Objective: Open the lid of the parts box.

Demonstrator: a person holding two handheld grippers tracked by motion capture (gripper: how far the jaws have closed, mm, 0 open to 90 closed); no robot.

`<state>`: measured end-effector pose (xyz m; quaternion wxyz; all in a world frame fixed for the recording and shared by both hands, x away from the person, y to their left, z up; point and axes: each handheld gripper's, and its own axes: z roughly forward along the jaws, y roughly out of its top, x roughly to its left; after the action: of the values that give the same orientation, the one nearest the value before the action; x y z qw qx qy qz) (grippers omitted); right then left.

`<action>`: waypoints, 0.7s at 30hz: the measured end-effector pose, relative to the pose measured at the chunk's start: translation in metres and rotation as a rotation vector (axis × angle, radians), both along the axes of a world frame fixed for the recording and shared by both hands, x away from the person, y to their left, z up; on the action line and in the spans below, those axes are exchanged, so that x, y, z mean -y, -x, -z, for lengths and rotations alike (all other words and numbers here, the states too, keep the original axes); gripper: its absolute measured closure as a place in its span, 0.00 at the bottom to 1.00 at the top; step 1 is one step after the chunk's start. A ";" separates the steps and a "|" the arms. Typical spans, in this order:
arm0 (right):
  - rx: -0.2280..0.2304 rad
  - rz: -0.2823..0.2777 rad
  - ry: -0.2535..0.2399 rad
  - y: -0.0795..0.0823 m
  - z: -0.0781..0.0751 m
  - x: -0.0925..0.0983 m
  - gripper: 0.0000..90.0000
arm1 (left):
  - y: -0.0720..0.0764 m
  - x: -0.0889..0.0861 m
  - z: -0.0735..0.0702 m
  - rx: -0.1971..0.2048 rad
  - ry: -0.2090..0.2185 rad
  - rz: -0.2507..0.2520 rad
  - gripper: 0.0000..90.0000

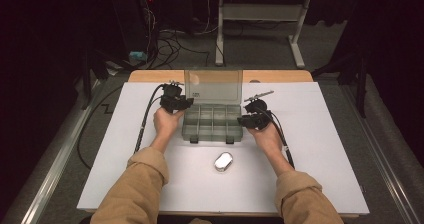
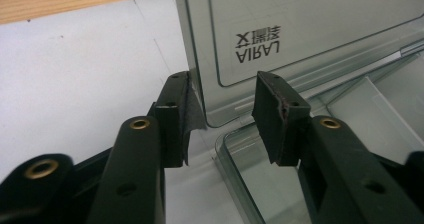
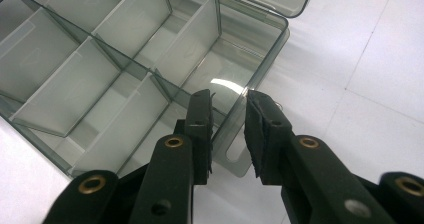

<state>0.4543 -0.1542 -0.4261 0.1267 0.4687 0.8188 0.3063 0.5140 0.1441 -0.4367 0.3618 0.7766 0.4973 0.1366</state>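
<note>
A clear grey organizer box [image 1: 212, 135] with several empty compartments sits mid-table, its lid [image 1: 213, 86] standing upright at the back. My left gripper [image 1: 186, 104] is at the box's back left corner. In the left gripper view the left gripper [image 2: 225, 116] is open, the lid's [image 2: 310, 24] lower corner standing between the jaws with a gap to the right pad. My right gripper [image 1: 243, 120] is at the box's right end. In the right gripper view the right gripper [image 3: 228, 111] straddles the end wall [image 3: 270, 49], one jaw inside and one outside, closed on it.
A small silvery oval object [image 1: 223, 161] lies on the white mat [image 1: 320, 149] in front of the box. The wooden table edge [image 1: 150, 76] shows behind the mat. Cables trail from both grippers toward the person's forearms.
</note>
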 end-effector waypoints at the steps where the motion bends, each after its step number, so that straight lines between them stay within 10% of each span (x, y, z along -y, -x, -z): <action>1: 0.000 0.000 0.000 0.000 0.000 0.000 0.82 | 0.000 0.000 0.000 0.000 0.003 -0.004 0.65; 21: 0.001 -0.004 -0.006 0.000 0.001 0.001 0.82 | 0.002 -0.002 -0.003 0.004 -0.034 -0.008 0.57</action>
<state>0.4544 -0.1554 -0.4267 0.1252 0.4674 0.8187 0.3093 0.5116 0.1460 -0.4339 0.3488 0.7805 0.4973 0.1480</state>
